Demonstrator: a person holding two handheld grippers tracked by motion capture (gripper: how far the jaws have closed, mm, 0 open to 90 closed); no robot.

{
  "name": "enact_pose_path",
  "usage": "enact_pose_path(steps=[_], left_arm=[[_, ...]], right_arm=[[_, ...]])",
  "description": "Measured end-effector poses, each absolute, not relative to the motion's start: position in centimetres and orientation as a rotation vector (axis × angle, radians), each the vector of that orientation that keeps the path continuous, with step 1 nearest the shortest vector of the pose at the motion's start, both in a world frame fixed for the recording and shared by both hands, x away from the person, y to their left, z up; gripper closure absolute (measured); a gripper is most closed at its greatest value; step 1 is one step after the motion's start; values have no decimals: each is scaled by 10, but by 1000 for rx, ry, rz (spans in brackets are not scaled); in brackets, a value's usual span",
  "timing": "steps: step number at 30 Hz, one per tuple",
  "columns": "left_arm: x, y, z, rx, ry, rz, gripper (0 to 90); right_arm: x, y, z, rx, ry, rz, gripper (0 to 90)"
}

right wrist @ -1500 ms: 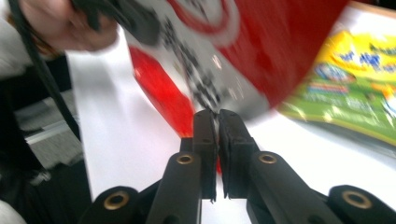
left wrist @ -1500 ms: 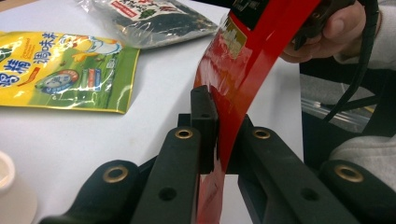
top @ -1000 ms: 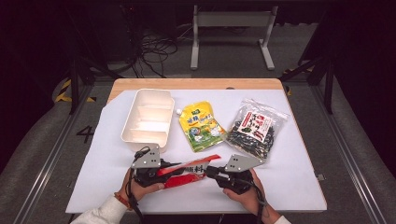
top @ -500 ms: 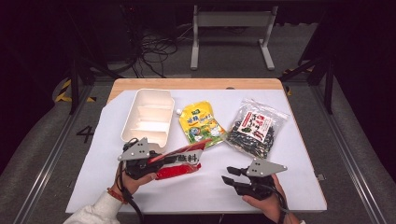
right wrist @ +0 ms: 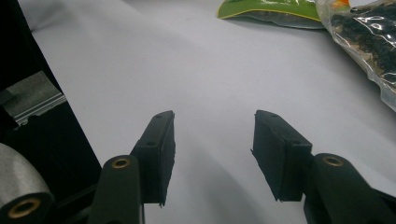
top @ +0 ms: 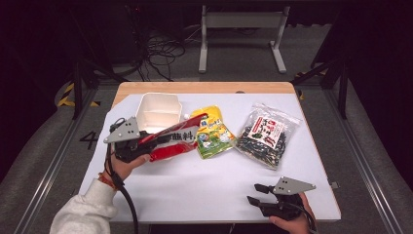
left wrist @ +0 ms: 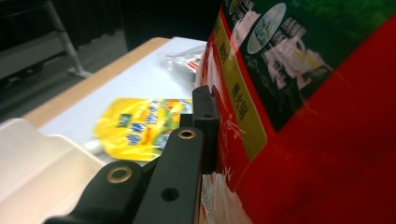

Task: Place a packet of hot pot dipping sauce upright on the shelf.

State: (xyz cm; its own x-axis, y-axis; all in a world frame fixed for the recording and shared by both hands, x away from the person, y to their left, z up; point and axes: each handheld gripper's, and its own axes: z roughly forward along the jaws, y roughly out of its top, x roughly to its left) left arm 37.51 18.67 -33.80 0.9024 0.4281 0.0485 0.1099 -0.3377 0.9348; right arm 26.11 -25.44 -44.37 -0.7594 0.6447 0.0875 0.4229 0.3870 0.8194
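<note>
My bench (top: pixel 209 190) is a white sheet over a pale wooden top, its wood edge bare at twelve o'clock; round it lie grey floor, dark room, black cables and a grey metal stand at twelve; my left claw (top: pixel 146 146) pinches the red packet (top: pixel 173 141), lifted at nine o'clock across the white tray (top: pixel 158 109); my right claw (top: pixel 257 193), at five o'clock, has just been opening and stands half wide with nothing between; the yellow pouch (top: pixel 213 134) sits at centre, the clear bag of dark bits (top: pixel 265 136) at two.
</note>
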Motion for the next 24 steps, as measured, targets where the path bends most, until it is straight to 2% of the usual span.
enact_pose_path(steps=[12,16,24], left_arm=[[434,215,-316,1899,490,452,893],[456,216,-317,1921,510,474,893],[490,212,-334,1999,551,509,893]], right_arm=[[250,-259,-438,914,2321,1247,456],[244,-268,-427,886,2248,1236,455],[247,-271,-436,903,2261,1143,424]])
